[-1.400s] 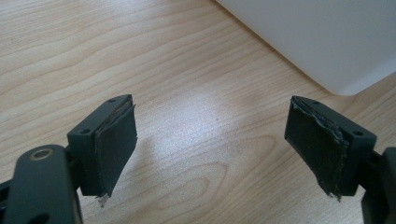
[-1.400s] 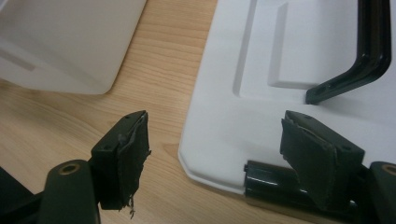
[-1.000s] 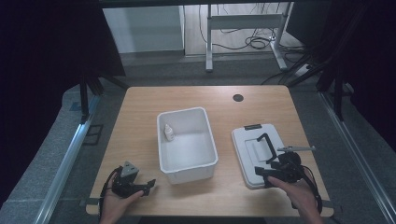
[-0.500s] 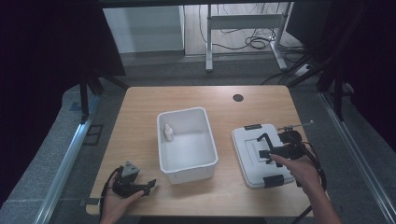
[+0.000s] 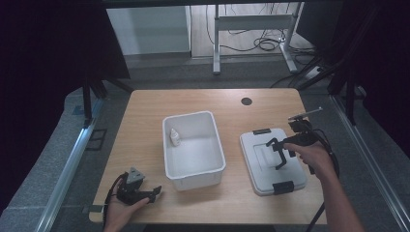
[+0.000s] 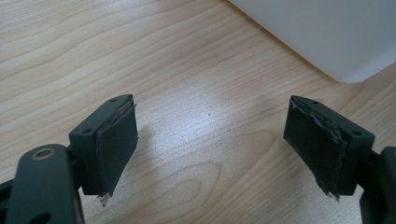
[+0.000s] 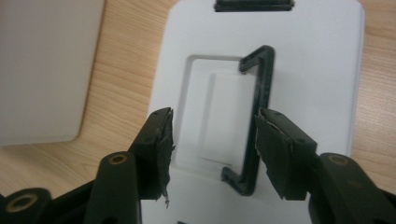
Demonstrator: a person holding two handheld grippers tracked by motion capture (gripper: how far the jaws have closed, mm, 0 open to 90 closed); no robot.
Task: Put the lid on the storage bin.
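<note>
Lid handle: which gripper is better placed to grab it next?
Right. The right gripper is open over the lid, its handle beside one pad. The left gripper rests open on bare table, the bin between.

The right gripper (image 5: 279,153) now hovers farther over the white lid (image 5: 270,181), jaws seemingly straddling its black handle (image 7: 256,121).

A lab or test bay: a lone wooden worktop (image 5: 145,125) stands on grey carpet between dark curtains (image 5: 53,48), with metal floor rails (image 5: 67,169) left and right and loose cables (image 5: 261,44) under a far metal frame (image 5: 251,21).
</note>
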